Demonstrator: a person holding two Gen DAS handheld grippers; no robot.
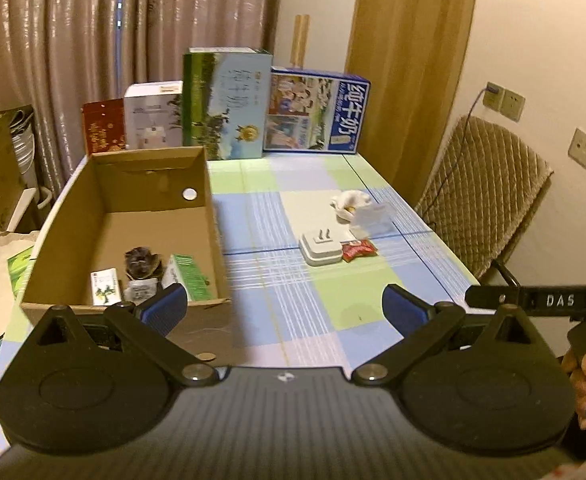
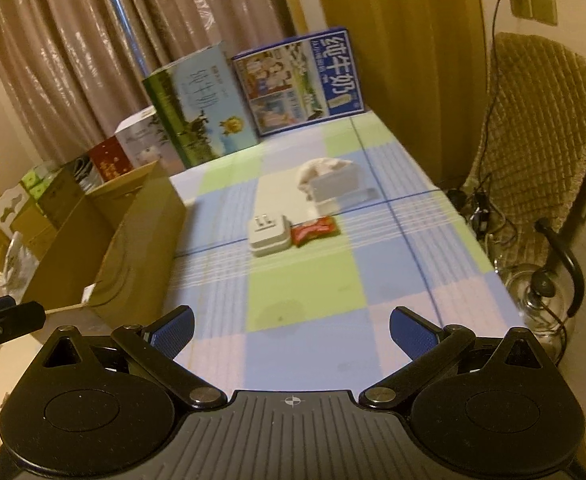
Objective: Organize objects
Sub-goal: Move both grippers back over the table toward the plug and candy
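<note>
Both sets of jaws spread wide and empty – the white plug and red packet lie straight ahead of the right gripper, nearer it than the left gripper beside the cardboard box

A checked tablecloth in blue, green and white squares covers the table. Along its far edge stand four cartons, side by side: a dark red box, a white box, a tall green-and-blue milk carton and a lower blue milk carton printed with cartoon panels. Behind them hang shiny brown curtains. A wooden panel rises right of the table. Beside it stands a chair with a quilted tan cover. Wall sockets are fixed to the cream wall, one with a plug and cable. A glass kettle sits on the floor below the chair.
</note>
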